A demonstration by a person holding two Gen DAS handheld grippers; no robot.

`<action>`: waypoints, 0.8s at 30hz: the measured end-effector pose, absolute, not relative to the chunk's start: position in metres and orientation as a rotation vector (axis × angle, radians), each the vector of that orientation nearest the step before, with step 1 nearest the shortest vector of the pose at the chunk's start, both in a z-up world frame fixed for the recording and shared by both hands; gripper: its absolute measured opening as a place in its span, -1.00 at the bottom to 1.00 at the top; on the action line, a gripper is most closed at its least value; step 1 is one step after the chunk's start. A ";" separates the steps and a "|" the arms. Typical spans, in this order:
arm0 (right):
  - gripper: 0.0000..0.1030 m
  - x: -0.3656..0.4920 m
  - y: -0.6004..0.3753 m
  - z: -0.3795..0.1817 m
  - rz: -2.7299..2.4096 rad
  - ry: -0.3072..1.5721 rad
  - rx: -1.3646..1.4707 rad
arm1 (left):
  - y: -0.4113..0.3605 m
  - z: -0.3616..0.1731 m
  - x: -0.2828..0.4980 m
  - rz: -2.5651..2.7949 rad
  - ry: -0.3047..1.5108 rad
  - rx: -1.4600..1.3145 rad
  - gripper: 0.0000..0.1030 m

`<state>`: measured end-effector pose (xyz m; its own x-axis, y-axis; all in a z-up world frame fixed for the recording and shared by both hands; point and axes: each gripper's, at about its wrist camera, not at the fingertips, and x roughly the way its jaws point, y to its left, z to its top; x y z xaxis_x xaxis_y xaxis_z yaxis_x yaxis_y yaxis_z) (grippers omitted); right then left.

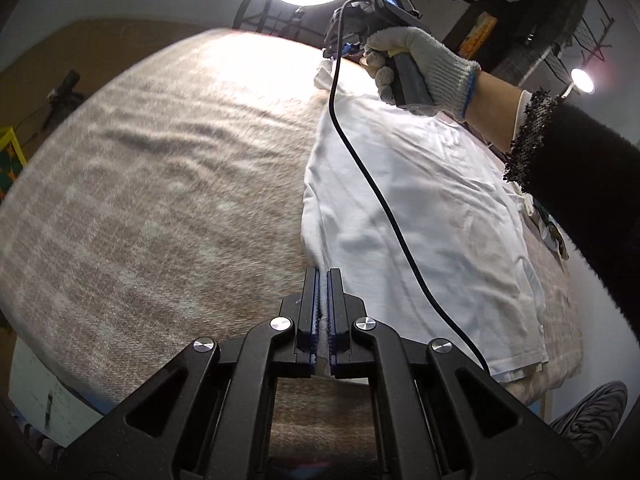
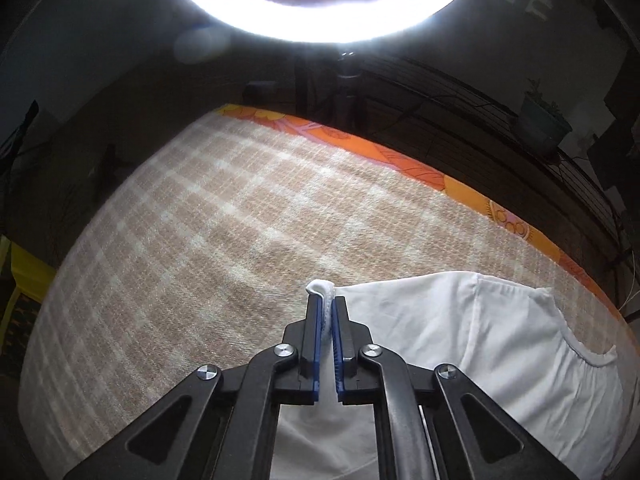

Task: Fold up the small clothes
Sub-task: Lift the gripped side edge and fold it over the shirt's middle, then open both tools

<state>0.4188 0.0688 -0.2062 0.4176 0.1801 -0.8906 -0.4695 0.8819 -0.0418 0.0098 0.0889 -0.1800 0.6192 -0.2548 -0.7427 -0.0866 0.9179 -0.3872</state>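
A white T-shirt (image 1: 424,208) lies spread on a beige checked blanket (image 1: 168,184). My left gripper (image 1: 323,276) is shut on the shirt's near left edge, with white cloth pinched between the pads. In the left wrist view the right gripper (image 1: 352,36), held by a gloved hand (image 1: 424,64), is at the shirt's far left edge; its jaws are hidden there. In the right wrist view my right gripper (image 2: 327,300) is shut on a folded white corner of the T-shirt (image 2: 472,340), which spreads to the right with its neckline (image 2: 592,356) visible.
The blanket (image 2: 208,216) covers a bed with an orange flowered sheet (image 2: 400,164) at the far edge. A ring light (image 2: 320,4) stands beyond the bed. A black cable (image 1: 384,200) crosses the shirt. A shoe (image 1: 592,420) is on the floor at lower right.
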 end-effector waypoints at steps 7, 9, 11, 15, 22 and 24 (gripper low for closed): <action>-0.96 0.421 -0.007 -0.162 0.412 1.001 -0.116 | 0.053 -0.158 0.001 -0.170 0.840 -0.281 -0.98; -0.96 0.422 -0.026 -0.159 0.403 0.986 -0.084 | 0.039 -0.156 -0.001 -0.208 0.837 -0.247 -0.98; -0.96 0.422 -0.047 -0.156 0.386 0.979 -0.058 | 0.024 -0.156 0.001 -0.245 0.845 -0.221 -0.98; -0.96 0.422 -0.094 -0.156 0.340 0.968 -0.021 | -0.005 -0.159 0.007 -0.311 0.874 -0.187 -0.98; -0.96 0.431 -0.152 -0.178 0.252 0.999 0.011 | -0.039 -0.171 0.018 -0.364 0.937 -0.161 -0.98; -0.96 0.433 -0.158 -0.186 0.236 1.008 0.001 | -0.045 -0.174 0.020 -0.377 0.951 -0.160 -0.98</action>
